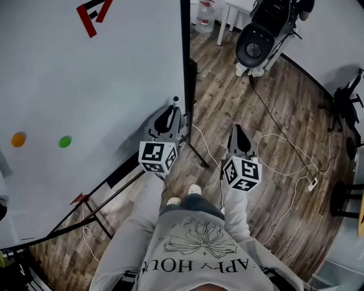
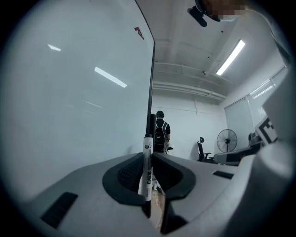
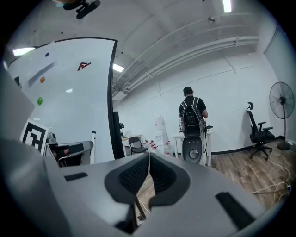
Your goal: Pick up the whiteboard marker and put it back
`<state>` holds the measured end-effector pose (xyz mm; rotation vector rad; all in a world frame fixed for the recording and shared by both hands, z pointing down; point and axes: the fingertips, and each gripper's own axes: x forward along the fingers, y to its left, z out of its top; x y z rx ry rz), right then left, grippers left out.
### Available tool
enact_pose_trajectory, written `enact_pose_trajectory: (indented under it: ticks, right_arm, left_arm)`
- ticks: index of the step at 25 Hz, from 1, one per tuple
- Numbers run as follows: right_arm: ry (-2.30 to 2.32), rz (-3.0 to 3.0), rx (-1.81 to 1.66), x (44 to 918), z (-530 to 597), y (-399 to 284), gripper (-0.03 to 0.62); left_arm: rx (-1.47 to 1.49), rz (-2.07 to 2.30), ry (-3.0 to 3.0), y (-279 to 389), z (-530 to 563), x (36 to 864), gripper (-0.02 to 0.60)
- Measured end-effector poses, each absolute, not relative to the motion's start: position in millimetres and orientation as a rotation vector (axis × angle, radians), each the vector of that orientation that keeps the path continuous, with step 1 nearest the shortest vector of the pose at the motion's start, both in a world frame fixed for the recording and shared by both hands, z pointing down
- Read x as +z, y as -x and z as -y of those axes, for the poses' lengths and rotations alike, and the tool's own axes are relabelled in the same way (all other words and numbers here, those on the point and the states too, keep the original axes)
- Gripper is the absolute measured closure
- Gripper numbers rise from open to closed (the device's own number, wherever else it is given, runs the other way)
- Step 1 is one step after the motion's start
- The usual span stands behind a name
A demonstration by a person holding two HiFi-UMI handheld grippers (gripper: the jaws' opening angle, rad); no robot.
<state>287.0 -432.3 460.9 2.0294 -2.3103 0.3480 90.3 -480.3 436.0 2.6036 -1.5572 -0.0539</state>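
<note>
The whiteboard marker (image 2: 147, 169), white-bodied with a black cap, stands upright between the pads of my left gripper (image 2: 149, 155), which is shut on it. From the head view the left gripper (image 1: 171, 113) is held level next to the right edge of the whiteboard (image 1: 85, 85), with the marker's (image 1: 176, 102) end poking past the fingertips. My right gripper (image 1: 236, 131) hangs to the right of it, over the floor. Its jaws (image 3: 148, 159) are shut with nothing between them. The right gripper view also catches the marker (image 3: 92, 146) at the left.
The whiteboard carries a red logo (image 1: 92, 13), an orange magnet (image 1: 19, 139) and a green magnet (image 1: 65, 141). Its black stand legs (image 1: 102, 193) and white cables (image 1: 284, 153) lie on the wood floor. A person with a backpack (image 3: 192, 115), a fan (image 3: 282, 104) and an office chair (image 3: 259, 132) stand far off.
</note>
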Motion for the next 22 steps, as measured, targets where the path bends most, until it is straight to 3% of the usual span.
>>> enact_pose_trajectory:
  ticks: [14,22]
  right_arm:
    - [-2.002,2.296,0.395,478,434,-294,0.588]
    - [-1.982,2.313,0.384,476,433,-284,0.588]
  left_arm:
    - [0.205,1.604,-2.455,-90,476,510,0.522]
    - [0.187,1.623,-2.414,-81,467,512,0.522]
